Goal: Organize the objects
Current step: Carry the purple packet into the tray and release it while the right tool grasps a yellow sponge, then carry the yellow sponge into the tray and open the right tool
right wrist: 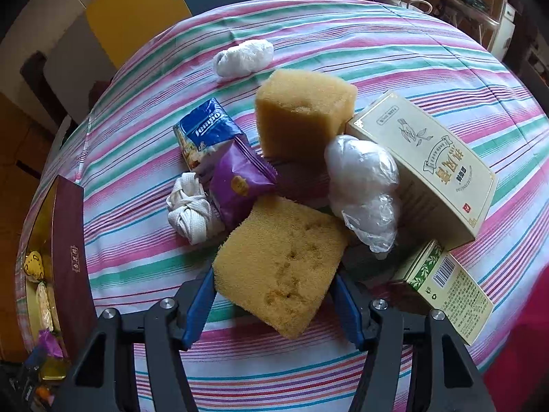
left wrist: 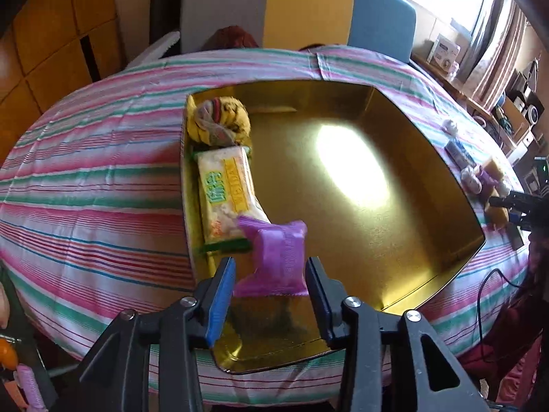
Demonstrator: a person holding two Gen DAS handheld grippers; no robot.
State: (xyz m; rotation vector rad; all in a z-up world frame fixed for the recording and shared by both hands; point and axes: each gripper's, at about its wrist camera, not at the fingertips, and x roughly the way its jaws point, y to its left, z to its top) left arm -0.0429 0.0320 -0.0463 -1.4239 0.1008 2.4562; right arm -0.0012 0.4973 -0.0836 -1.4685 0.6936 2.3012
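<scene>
A gold-lined box [left wrist: 394, 240] lies open on the striped tablecloth. Along its left wall sit a rolled yellow cloth [left wrist: 219, 120] and a tissue pack [left wrist: 224, 192]. A purple packet [left wrist: 274, 250] rests in the box between the fingers of my left gripper [left wrist: 271, 264], which is open, with a gap at the left pad. In the right wrist view my right gripper [right wrist: 273, 276] is shut on a yellow sponge [right wrist: 278, 264], pads pressed on both its sides. The box's maroon wall [right wrist: 68, 257] shows at the far left.
Beyond the held sponge lie a second sponge [right wrist: 302, 113], a blue tissue pack [right wrist: 206, 130], a purple snack packet [right wrist: 240, 182], a knotted white cloth [right wrist: 192, 209], a clear plastic bundle [right wrist: 363, 185] and a white bundle [right wrist: 243, 56]. A cream carton [right wrist: 425, 161] and a green carton [right wrist: 446, 285] stand right.
</scene>
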